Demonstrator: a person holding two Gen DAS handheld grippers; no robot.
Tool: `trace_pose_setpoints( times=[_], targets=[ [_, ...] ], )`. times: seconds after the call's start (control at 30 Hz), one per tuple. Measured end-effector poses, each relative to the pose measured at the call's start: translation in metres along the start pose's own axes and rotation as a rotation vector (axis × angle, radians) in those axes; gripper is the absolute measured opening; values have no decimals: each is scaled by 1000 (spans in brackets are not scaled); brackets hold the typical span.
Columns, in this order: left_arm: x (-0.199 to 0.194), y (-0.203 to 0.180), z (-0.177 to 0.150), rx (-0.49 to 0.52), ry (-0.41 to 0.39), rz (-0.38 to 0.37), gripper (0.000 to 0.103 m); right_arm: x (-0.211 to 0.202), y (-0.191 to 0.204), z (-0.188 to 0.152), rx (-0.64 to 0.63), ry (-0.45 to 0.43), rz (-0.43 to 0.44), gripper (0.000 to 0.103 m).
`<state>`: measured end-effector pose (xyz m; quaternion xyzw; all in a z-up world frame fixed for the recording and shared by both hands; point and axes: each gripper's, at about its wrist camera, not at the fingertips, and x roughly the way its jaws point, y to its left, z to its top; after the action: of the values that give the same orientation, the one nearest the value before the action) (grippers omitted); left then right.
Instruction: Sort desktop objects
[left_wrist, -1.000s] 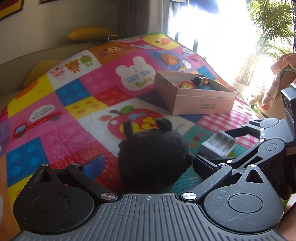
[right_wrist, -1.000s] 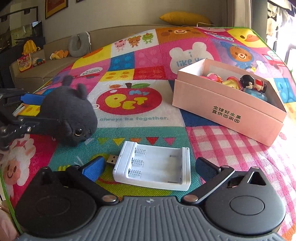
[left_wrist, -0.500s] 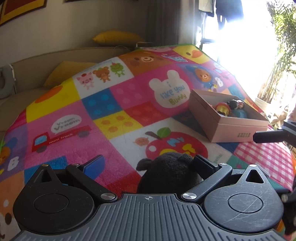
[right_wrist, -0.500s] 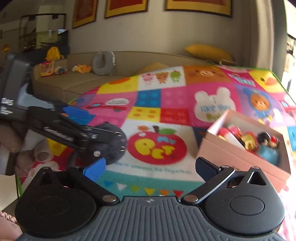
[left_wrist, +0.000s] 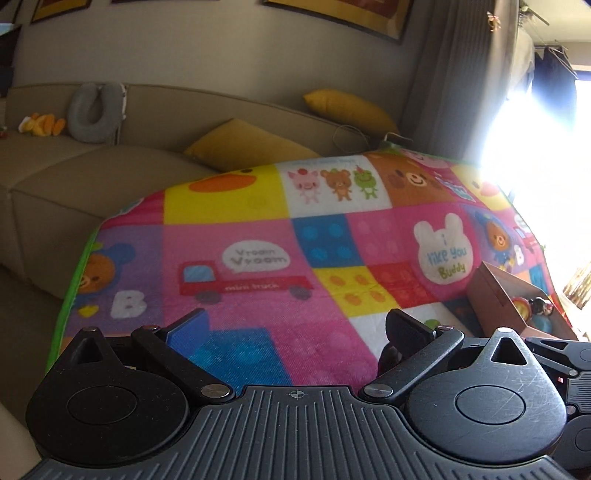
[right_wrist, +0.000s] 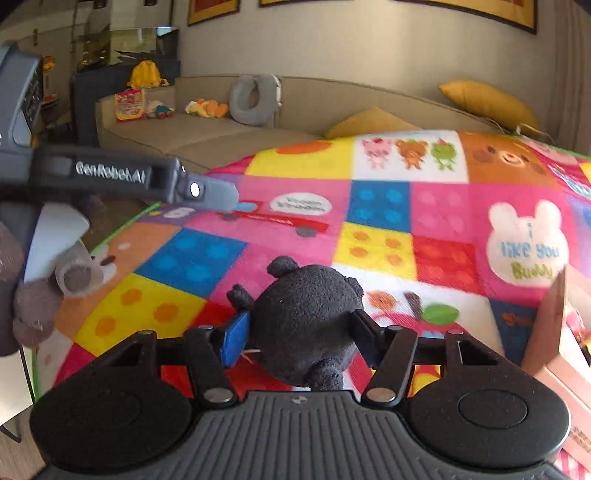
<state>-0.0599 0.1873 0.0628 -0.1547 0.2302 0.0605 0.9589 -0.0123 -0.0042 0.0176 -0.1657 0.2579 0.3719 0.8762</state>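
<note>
A dark grey plush toy (right_wrist: 306, 328) sits between the fingers of my right gripper (right_wrist: 299, 339), which is shut on its sides just above the colourful play mat (right_wrist: 380, 240). My left gripper (left_wrist: 295, 328) is open and empty, raised over the mat (left_wrist: 258, 240); only a dark sliver of the plush (left_wrist: 388, 358) shows by its right finger. The pink box (left_wrist: 517, 299) with several small toys lies at the right edge of the left wrist view, and its corner also shows in the right wrist view (right_wrist: 561, 332). The left gripper's body (right_wrist: 122, 177) crosses the right wrist view at upper left.
A beige sofa (left_wrist: 110, 166) with yellow cushions (left_wrist: 251, 147) and a grey neck pillow (left_wrist: 96, 110) stands behind the mat. Bright window light (left_wrist: 554, 129) washes out the right side. The mat's green edge (left_wrist: 70, 288) drops off at the left.
My right gripper has moved from the white battery holder to the plush and shut on it. My left gripper has drawn back from the plush and tilted up, still open.
</note>
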Motion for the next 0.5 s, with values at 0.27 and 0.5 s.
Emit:
trace_pose_setpoints(
  times=[0.27, 0.5],
  targets=[
    [-9, 0, -9, 6, 19, -52, 103, -8, 59, -3, -233, -79, 79, 81],
    [-1, -17, -14, 85, 23, -56, 103, -35, 58, -7, -260, -96, 242, 87]
  ],
)
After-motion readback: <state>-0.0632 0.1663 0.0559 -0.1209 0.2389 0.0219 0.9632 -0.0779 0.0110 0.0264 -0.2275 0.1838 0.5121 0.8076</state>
